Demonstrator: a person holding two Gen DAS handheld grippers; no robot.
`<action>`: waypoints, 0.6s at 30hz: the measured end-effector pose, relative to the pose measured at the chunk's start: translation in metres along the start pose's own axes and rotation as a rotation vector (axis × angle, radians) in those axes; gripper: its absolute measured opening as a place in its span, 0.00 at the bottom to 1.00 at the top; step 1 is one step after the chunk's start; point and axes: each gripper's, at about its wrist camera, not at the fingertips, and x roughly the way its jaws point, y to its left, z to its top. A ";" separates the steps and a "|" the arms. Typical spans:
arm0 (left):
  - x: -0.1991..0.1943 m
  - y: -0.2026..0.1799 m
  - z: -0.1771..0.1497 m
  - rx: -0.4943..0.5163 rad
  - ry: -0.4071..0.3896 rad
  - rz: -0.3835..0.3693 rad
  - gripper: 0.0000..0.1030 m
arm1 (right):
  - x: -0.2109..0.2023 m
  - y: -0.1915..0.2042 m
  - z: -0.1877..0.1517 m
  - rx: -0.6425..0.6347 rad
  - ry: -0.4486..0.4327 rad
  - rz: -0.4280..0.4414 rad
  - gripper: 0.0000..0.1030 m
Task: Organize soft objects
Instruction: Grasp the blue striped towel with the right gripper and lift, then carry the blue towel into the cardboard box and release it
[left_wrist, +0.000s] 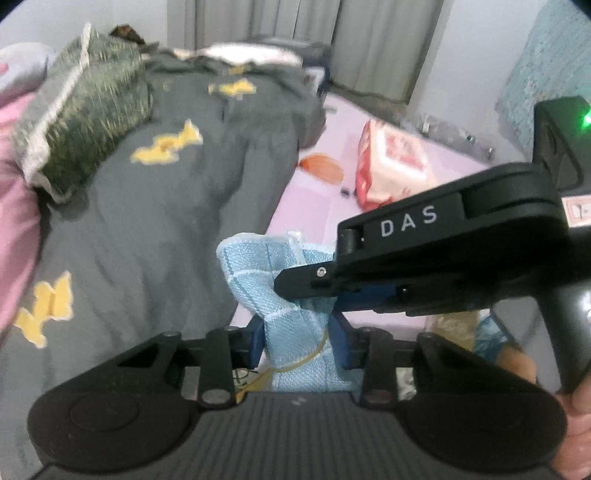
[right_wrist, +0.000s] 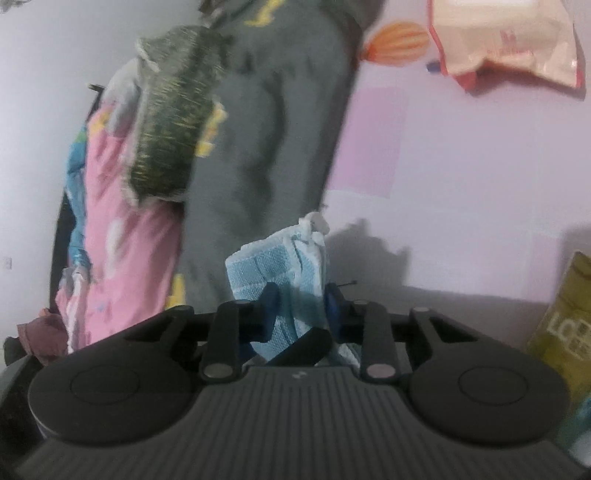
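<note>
We have the light blue cloth (left_wrist: 291, 314) pinched in both tools at once, held up in the air just off the near edge of the grey blanket (left_wrist: 177, 206): the left gripper (left_wrist: 301, 345) is clamped on its lower part, and the right gripper (right_wrist: 301, 310) is clamped on a bunched section higher up. We judge this to be a fold or a straightening of the cloth, so the thing to do well is keep both pinches near the edges, draw the two apart evenly until the weave lies flat, and avoid twisting one wrist against the other, since the fabric is limp and will rope up. A thin yellowish thread (left_wrist: 306, 354) crosses the cloth near our left pads (left_wrist: 258, 341); we should not snag it. Beyond the blanket sits the dark green cushion (left_wrist: 88, 110), and on the pink sheet (left_wrist: 317, 206) to the blanket's other side lies a red and cream packet (left_wrist: 391, 166). Much is lost to us: motion blur smears both views, the lower end of the cloth drops behind the gripper bodies, how much fabric hangs free cannot be told, and the yellow box (right_wrist: 565, 317) is cut off at the frame edge.
</note>
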 end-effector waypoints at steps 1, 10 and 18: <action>-0.008 -0.003 0.001 0.004 -0.018 0.002 0.37 | -0.008 0.005 -0.002 -0.014 -0.015 0.010 0.24; -0.079 -0.048 0.006 0.050 -0.155 -0.017 0.37 | -0.097 0.035 -0.026 -0.115 -0.162 0.079 0.24; -0.117 -0.121 0.000 0.155 -0.201 -0.135 0.37 | -0.195 0.021 -0.065 -0.126 -0.306 0.055 0.24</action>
